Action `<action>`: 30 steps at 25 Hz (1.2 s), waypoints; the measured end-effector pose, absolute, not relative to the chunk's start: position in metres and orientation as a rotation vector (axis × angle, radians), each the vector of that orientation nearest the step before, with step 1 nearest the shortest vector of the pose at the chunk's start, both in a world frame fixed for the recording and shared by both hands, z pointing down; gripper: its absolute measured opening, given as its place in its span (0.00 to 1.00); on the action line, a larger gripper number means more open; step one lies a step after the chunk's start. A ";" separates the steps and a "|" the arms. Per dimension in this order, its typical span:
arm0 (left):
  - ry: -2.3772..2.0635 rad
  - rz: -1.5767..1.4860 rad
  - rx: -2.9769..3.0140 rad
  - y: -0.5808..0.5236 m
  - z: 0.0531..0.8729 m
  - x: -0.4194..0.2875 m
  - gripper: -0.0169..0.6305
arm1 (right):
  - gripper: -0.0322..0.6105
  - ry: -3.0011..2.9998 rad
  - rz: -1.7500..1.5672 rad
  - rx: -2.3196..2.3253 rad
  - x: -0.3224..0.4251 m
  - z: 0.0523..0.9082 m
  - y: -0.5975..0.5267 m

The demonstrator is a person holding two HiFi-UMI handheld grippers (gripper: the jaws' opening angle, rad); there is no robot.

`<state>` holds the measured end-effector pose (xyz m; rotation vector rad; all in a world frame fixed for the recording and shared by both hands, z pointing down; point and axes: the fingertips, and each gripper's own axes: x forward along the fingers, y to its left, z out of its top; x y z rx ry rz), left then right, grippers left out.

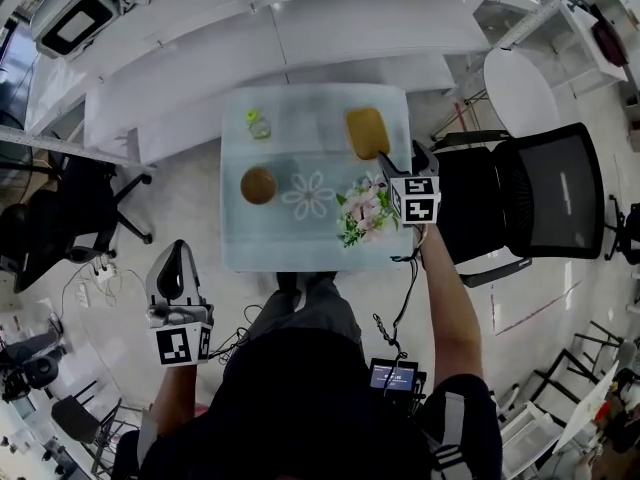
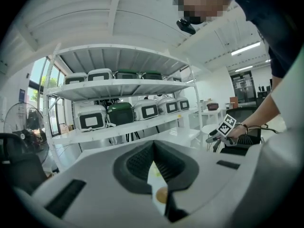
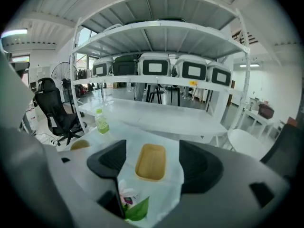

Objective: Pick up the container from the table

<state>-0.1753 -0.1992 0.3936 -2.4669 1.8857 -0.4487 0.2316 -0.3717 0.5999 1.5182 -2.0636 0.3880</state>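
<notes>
The yellow container [image 1: 367,132] sits on the glass table [image 1: 300,108], upper right of centre. The right gripper [image 1: 398,160] hovers just beside it, jaws wide and empty. The left gripper [image 1: 177,258] hangs lower left, off the table, jaws closed together.

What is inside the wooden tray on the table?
Nothing visible: the wooden tray shows its bare floor whole, framed between the open jaws of the right gripper. In the right gripper view, no part of its inside is covered.
</notes>
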 end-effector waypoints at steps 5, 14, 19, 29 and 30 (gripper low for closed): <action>1.913 -0.502 -2.443 -0.206 0.399 -0.176 0.03 | 0.59 -2.038 0.457 1.473 0.241 0.634 -0.394; 1.941 -0.563 -2.425 -0.219 0.409 -0.175 0.03 | 0.55 -1.998 0.566 1.396 0.249 0.691 -0.415; 1.952 -0.596 -2.411 -0.221 0.412 -0.175 0.03 | 0.51 -1.965 0.622 1.366 0.259 0.719 -0.418; 1.961 -0.673 -2.405 -0.227 0.425 -0.172 0.03 | 0.43 -1.916 0.657 1.271 0.269 0.764 -0.432; 1.964 -0.678 -2.404 -0.228 0.426 -0.172 0.03 | 0.41 -1.913 0.656 1.261 0.270 0.768 -0.434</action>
